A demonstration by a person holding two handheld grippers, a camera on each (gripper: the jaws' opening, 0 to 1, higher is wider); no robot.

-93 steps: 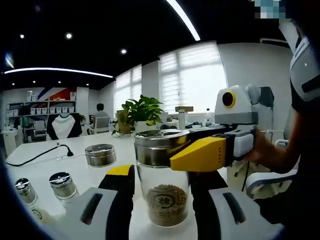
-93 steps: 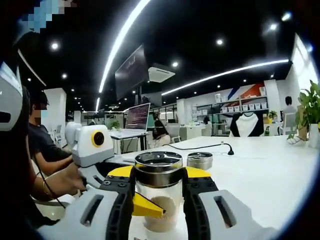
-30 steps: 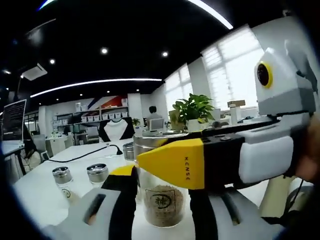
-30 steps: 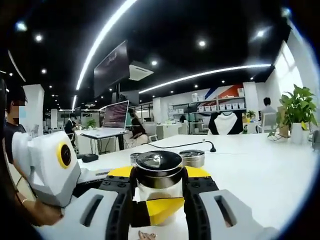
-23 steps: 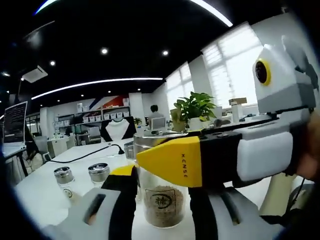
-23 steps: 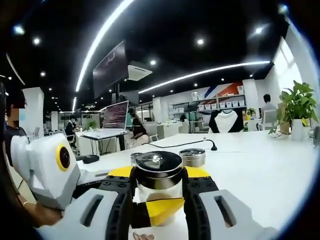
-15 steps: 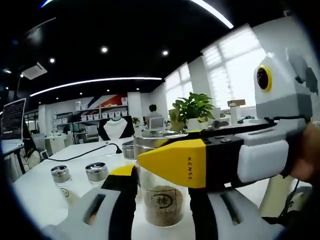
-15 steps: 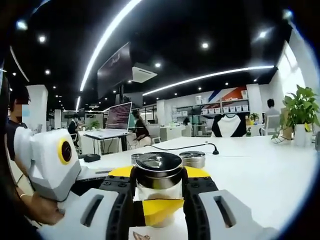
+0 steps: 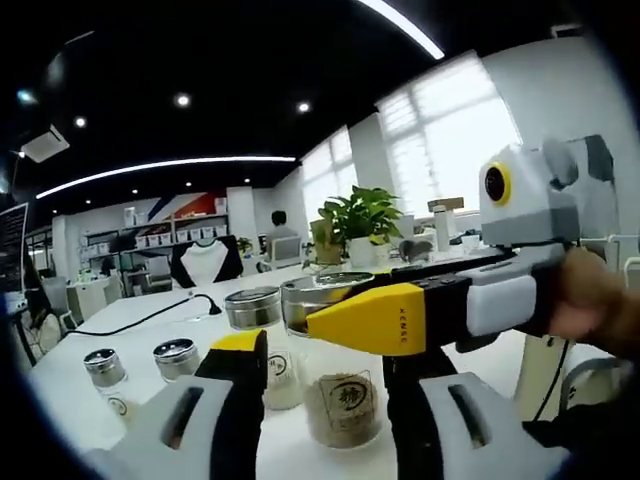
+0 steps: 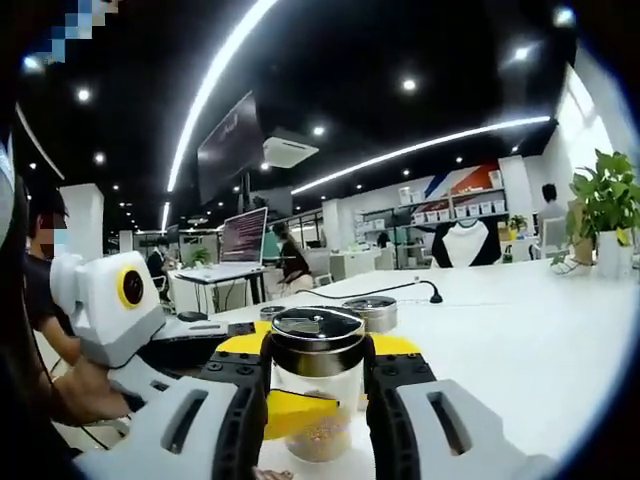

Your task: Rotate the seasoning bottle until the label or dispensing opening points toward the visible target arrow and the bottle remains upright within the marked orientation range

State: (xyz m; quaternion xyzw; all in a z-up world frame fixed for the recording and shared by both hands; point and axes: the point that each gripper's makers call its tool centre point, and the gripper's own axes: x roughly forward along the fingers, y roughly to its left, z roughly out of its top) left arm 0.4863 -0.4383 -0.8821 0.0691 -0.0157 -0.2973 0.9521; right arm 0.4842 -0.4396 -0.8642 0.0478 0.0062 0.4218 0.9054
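The seasoning bottle (image 9: 345,405) is clear glass with a steel lid, brown grains and a square label that faces the left gripper view. It stands upright on the white table (image 9: 70,380). My left gripper (image 9: 325,362) brackets its lower body with the jaws open; a gap shows beside the left jaw. The right gripper (image 9: 322,306) reaches in from the right, its yellow fingers (image 9: 370,318) clamped across the lid. In the right gripper view my right gripper (image 10: 317,346) is shut on the bottle (image 10: 318,392) at its lid. The left gripper (image 10: 312,412) has a yellow finger low in front of the glass.
Two small shakers (image 9: 105,370) (image 9: 178,357), a wider steel-lidded jar (image 9: 252,306) and a small bottle (image 9: 281,366) stand to the left of and behind the seasoning bottle. A black cable (image 9: 150,315) crosses the table. A potted plant (image 9: 355,215) stands at the back, and a person (image 10: 45,290) sits nearby.
The left gripper's jaws have loosened: the bottle was snug between them and now has a gap on the left. The left view has swung, showing more jars. The right gripper keeps its hold.
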